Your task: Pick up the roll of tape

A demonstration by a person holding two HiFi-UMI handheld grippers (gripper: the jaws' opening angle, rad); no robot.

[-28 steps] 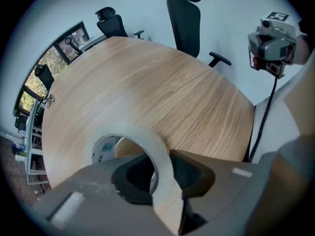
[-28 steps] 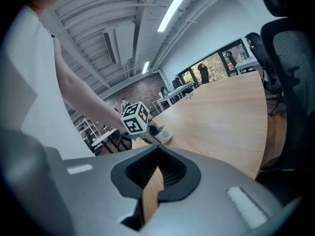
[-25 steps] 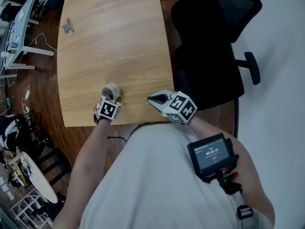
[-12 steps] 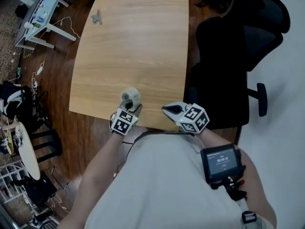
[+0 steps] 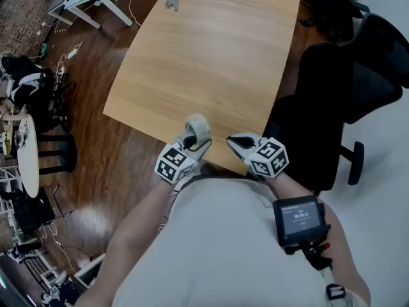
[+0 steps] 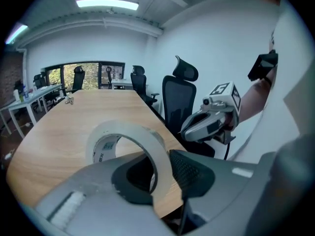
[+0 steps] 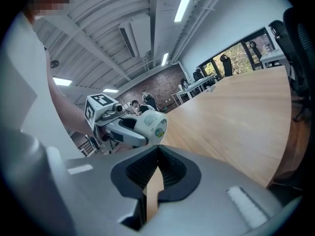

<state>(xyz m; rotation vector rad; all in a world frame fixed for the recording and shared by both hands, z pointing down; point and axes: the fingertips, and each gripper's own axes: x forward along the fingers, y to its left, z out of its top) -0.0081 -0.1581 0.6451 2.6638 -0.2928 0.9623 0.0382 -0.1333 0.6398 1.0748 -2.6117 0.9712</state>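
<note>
The roll of tape is a whitish ring with a printed label inside its core. My left gripper is shut on its wall, one jaw through the hole and one outside, and holds it above the near edge of the wooden table. In the left gripper view the tape stands upright between the fingers of the left gripper. My right gripper hovers just to its right, shut and empty. The right gripper view shows the right gripper closed, with the tape in the left gripper ahead.
A small metal object lies at the table's far end. A black office chair stands right of the table. Desks, cables and bags crowd the floor at the left. A small screen is strapped to the person's right forearm.
The left gripper has lifted the tape off the tabletop and swung it up and toward the right gripper. The head view has tilted. The right gripper has hardly moved.
</note>
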